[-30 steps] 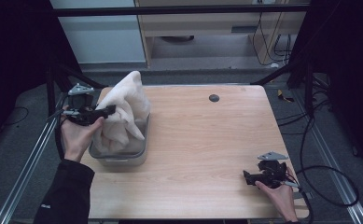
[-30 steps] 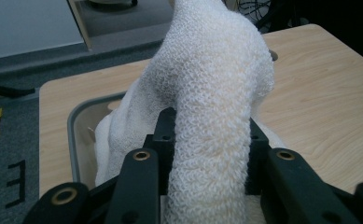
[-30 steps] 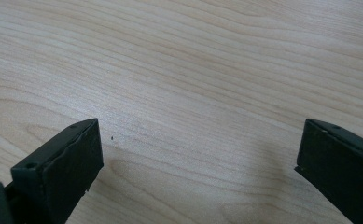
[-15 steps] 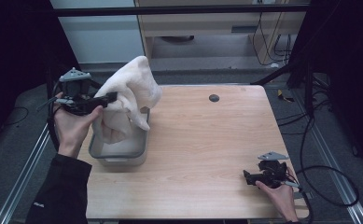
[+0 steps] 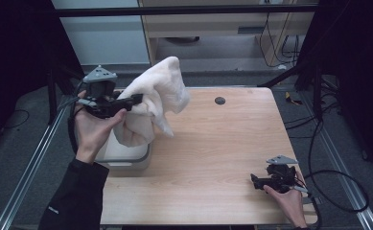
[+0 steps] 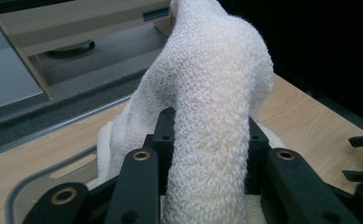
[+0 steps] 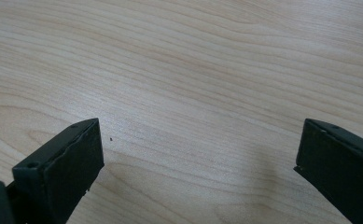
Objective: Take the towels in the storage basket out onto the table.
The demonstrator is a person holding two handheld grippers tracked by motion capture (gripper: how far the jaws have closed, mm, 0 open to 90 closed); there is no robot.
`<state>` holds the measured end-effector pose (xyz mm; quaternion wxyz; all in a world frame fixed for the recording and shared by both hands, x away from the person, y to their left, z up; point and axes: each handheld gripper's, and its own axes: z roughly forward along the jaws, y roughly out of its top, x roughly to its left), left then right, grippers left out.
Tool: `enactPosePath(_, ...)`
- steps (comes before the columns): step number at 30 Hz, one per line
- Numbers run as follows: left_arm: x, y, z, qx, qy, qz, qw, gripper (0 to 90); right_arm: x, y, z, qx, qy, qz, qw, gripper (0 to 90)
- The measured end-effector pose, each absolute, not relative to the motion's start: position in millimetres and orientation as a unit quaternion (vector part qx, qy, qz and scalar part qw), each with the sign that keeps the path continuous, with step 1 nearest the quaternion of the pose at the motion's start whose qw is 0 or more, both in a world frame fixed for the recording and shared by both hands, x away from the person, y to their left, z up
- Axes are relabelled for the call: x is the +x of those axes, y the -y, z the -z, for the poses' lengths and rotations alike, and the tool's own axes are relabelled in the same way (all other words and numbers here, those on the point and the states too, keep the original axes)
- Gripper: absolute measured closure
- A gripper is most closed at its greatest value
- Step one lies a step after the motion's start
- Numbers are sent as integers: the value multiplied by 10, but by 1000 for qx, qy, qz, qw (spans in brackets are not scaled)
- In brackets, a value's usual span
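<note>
I am clenching my left gripper [image 5: 138, 99] on the towel [image 5: 156, 103], probably lifting it clear of the bin [image 5: 126, 155] at left; right gripper [image 5: 254, 180] is resting released, lower right.

The left claw [image 5: 135, 99] is black, topped by a grey three-cornered plate, with brass-ringed screw holes along its jaws. The right claw [image 5: 256, 180] matches, trailing a black cable. A black sleeve [image 5: 74, 196] covers the left forearm.

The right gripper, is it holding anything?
No, the right gripper has its jaws wide apart over the bare wooden table, with nothing between them.
</note>
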<state>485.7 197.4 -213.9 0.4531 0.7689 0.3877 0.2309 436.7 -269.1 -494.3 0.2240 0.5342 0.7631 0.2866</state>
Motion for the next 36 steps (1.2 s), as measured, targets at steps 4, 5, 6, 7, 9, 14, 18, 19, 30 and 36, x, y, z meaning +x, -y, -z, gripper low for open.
enactPosePath(4,4858,-1794,2183,779,-372,-224,453,663,4365,2699,4934,536,-761,-289,224,8)
enactPosePath(5,4860,-1737,2201,781,-368,-220,453,662,4365,2699,4933,536,-761,-290,223,8)
enactPosePath(6,4862,-1703,2211,783,-366,-219,453,662,4364,2699,4934,535,-761,-290,223,8)
enactPosePath(7,4865,-1654,2224,788,-361,-219,449,662,4364,2699,4933,535,-761,-290,223,8)
enactPosePath(9,4876,-1558,2262,790,-357,-213,451,662,4366,2700,4933,537,-760,-290,223,8)
enactPosePath(14,4912,-1343,2397,800,-346,-202,446,662,4361,2711,4924,539,-757,-292,225,8)
enactPosePath(18,4952,-1210,2537,812,-339,-189,437,662,4364,2718,4922,538,-758,-292,226,8)
enactPosePath(19,4964,-1170,2587,815,-337,-185,434,662,4363,2720,4920,539,-757,-292,226,8)
enactPosePath(30,5023,-830,3085,840,-325,-156,406,661,4363,2732,4912,546,-753,-289,228,8)
enactPosePath(36,5022,-709,3426,848,-324,-128,399,657,4361,2741,4911,550,-750,-287,228,8)
